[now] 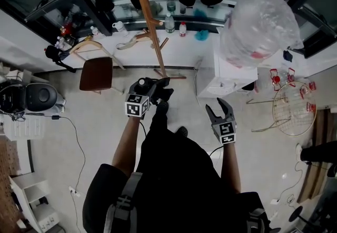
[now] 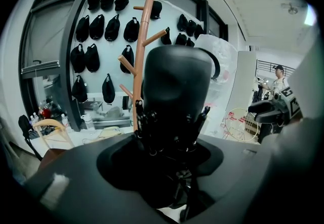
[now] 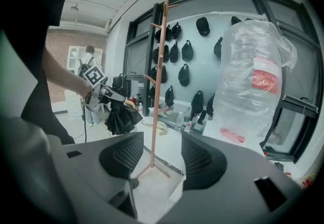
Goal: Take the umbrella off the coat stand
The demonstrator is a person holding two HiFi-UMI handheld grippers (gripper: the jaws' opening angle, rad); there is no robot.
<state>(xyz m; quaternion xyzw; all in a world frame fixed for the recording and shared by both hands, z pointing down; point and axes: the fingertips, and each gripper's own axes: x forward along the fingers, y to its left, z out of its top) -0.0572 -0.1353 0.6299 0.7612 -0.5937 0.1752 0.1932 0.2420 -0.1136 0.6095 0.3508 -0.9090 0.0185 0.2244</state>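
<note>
My left gripper [image 1: 157, 88] is shut on a black folded umbrella [image 1: 160, 106], which hangs apart from the stand, in front of my body. In the left gripper view the umbrella's thick handle [image 2: 175, 91] fills the gap between the jaws, with the rib tips clustered below it. The right gripper view shows the umbrella [image 3: 121, 117] bunched under the left gripper [image 3: 104, 94]. The wooden coat stand [image 1: 148, 21] rises just beyond it, its pegs bare [image 2: 143, 50] [image 3: 161, 71]. My right gripper [image 1: 220, 110] is held to the right, open, with only floor between the jaws [image 3: 157, 159].
A white water dispenser [image 1: 224, 76] carries a large clear bottle [image 1: 259, 21] on the right. A brown chair [image 1: 96, 74] stands left of the stand's base. A round wire rack [image 1: 294, 108] lies at far right. Black caps [image 2: 96, 28] hang on the wall above a cluttered counter [image 1: 174, 26].
</note>
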